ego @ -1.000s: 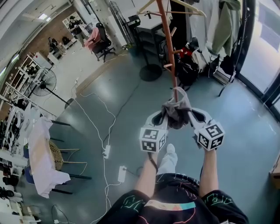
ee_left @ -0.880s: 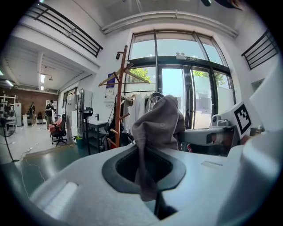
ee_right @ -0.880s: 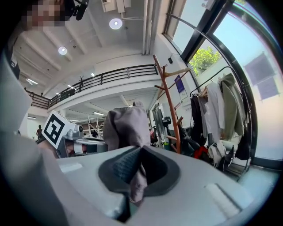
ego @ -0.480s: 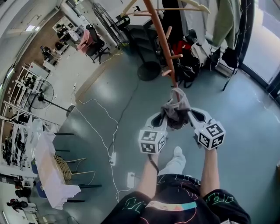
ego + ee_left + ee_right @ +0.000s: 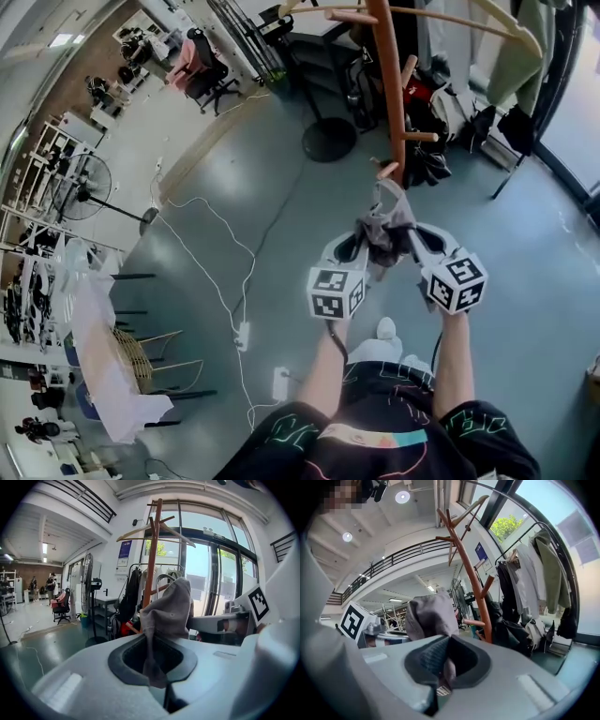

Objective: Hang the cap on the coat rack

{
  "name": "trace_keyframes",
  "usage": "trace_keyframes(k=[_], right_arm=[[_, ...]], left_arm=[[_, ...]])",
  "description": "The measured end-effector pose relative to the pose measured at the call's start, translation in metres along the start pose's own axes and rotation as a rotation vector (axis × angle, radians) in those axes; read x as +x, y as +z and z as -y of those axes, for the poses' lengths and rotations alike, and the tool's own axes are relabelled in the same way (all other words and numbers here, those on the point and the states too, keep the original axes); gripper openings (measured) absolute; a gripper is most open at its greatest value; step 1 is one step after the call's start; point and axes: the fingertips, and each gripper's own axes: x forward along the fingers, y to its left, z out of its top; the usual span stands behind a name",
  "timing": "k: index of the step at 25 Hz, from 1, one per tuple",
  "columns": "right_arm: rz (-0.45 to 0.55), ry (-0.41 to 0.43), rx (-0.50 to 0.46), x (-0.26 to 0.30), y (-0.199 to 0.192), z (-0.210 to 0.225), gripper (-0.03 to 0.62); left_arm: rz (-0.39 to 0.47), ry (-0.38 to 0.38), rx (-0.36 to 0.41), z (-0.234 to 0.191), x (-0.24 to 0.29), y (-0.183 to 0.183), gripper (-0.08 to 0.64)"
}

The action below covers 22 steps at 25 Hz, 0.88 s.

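Note:
A limp grey cap (image 5: pixel 382 232) hangs between my two grippers in the head view. My left gripper (image 5: pixel 360 251) is shut on the cap's left edge, whose cloth (image 5: pixel 165 613) rises from the closed jaws. My right gripper (image 5: pixel 412 246) is shut on the cap's right edge, and the cap (image 5: pixel 430 616) bulges above its jaws. The orange-brown wooden coat rack (image 5: pixel 392 84) stands just ahead of the cap, with short pegs (image 5: pixel 386 170) near it. The coat rack's pole (image 5: pixel 151 559) and its pole with a peg (image 5: pixel 474 590) show in both gripper views.
Wooden hangers (image 5: pixel 441 21) sit on the rack's top. Bags and clothes (image 5: pixel 441 112) pile behind its base. A black round stand base (image 5: pixel 329 139) is to the left. White cables and power strips (image 5: pixel 242 335) lie on the grey floor. A garment rail with coats (image 5: pixel 543 573) stands at right.
The coat rack has come closer and larger in the head view. Both grippers, holding the cap, have shifted slightly toward the rack's lower pegs.

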Motion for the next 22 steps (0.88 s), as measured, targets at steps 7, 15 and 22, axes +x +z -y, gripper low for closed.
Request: trace_keyframes(k=[7, 15, 22], right_arm=[[-0.096, -0.053, -0.034, 0.012, -0.005, 0.025, 0.011], [-0.176, -0.026, -0.027, 0.04, -0.016, 0.055, 0.01], [-0.253, 0.017, 0.011, 0.068, -0.042, 0.082, 0.012]], left_arm=[[-0.014, -0.047, -0.098, -0.003, 0.035, -0.014, 0.028], [-0.046, 0.005, -0.151, -0.014, 0.07, -0.025, 0.028], [-0.095, 0.051, -0.211, -0.03, 0.1, -0.05, 0.028]])
